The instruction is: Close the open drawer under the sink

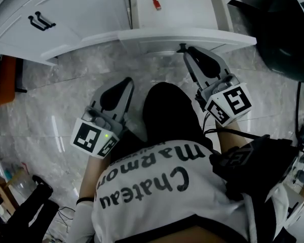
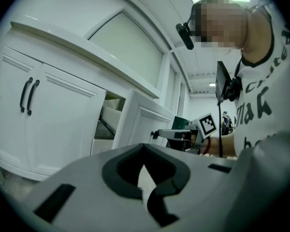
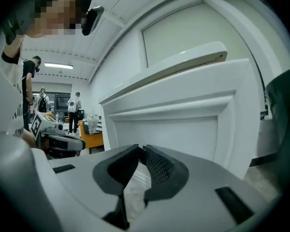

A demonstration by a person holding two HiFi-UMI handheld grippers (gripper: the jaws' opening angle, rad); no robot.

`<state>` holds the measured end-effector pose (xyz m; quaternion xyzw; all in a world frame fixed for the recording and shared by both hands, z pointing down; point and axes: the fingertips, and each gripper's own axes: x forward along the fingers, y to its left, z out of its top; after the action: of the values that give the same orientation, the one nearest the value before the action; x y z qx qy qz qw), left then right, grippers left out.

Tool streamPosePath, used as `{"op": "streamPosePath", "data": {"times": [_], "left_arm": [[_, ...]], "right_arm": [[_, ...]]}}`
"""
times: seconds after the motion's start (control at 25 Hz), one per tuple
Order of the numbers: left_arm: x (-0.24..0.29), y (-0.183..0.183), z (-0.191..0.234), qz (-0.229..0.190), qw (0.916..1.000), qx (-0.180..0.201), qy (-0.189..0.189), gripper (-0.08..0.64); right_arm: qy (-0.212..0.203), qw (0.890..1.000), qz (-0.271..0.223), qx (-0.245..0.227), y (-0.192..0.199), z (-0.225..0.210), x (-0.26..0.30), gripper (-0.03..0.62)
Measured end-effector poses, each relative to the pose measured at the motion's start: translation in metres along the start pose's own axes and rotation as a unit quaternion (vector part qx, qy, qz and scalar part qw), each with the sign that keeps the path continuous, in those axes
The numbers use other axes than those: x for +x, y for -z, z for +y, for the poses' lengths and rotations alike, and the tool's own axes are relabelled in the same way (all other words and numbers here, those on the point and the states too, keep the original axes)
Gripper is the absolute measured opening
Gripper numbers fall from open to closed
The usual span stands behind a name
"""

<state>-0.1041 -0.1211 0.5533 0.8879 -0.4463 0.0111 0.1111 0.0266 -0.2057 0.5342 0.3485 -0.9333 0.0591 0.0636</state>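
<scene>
The white drawer under the counter stands pulled out, and a small red object lies inside it. My right gripper has its tips at the drawer's front panel; whether they touch it I cannot tell. In the right gripper view that panel fills the space just ahead of the right gripper, whose jaws are shut and hold nothing. My left gripper hangs lower over the floor, left of my knee and apart from the drawer. Seen from the left gripper, also shut and holding nothing, the drawer front lies ahead to the right.
Left of the drawer are white cabinet doors with black handles. A large black object sits at the right, close to the drawer's corner. An orange piece of furniture stands at the far left on the marble floor. People stand far off.
</scene>
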Motion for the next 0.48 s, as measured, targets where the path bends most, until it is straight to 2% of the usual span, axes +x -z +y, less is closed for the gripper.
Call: {"op": "streamPosePath", "data": {"times": [0.24, 0.48], "left_arm": [[-0.017, 0.0, -0.002, -0.016, 0.9998, -0.006, -0.007, 0.008], [-0.013, -0.005, -0.004, -0.033, 0.9994, 0.003, -0.007, 0.008]], "right_arm": [[0.038, 0.999, 0.01, 0.013, 0.003, -0.002, 0.0, 0.057], [0.052, 0.998, 0.02, 0.021, 0.001, -0.005, 0.006, 0.057]]}}
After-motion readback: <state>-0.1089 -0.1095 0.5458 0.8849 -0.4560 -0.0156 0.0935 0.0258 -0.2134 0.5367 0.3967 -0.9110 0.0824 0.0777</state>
